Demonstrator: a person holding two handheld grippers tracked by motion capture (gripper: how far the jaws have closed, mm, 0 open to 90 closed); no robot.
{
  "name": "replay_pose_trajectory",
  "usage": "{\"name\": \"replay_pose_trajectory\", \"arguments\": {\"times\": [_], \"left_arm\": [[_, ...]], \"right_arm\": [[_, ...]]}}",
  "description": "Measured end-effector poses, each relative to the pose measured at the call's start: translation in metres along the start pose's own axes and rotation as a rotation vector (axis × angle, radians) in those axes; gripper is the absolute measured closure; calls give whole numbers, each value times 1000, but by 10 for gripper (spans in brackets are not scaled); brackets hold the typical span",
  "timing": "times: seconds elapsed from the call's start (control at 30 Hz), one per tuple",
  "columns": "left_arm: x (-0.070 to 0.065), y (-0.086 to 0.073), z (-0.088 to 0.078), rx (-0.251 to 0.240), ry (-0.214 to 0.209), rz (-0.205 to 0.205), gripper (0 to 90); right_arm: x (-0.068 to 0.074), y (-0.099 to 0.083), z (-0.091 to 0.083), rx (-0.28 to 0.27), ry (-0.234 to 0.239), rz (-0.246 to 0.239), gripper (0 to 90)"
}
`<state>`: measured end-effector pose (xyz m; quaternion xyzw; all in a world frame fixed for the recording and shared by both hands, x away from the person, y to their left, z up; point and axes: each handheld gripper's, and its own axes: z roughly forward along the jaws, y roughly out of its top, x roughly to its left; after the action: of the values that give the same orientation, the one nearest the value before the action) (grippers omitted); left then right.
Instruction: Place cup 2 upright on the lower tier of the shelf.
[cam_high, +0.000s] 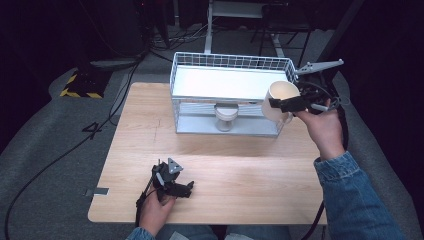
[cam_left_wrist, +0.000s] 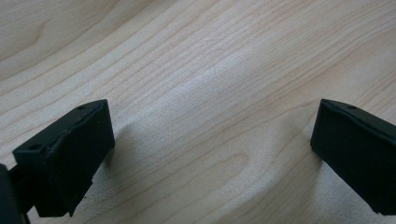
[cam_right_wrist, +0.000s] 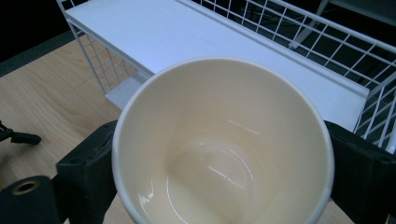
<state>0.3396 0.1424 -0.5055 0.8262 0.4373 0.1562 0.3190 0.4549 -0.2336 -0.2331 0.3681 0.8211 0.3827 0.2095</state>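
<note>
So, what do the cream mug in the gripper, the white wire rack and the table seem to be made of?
Cream glossy mug: probably glazed ceramic, since bright highlights gleam on its smooth inside. White two-level wire rack: looks like painted or coated metal, with thin mesh sides and flat matt shelves. Light wooden table: wood or wood-look laminate; the grain lines are clear, the finish matt.
</note>
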Motion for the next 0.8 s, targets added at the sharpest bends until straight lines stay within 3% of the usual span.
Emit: {"name": "replay_pose_trajectory", "arguments": {"times": [0.8], "left_arm": [[0, 0, 0, 0, 4, -1, 1]], "right_arm": [[-10, 67, 56, 13, -7, -37, 102]]}}
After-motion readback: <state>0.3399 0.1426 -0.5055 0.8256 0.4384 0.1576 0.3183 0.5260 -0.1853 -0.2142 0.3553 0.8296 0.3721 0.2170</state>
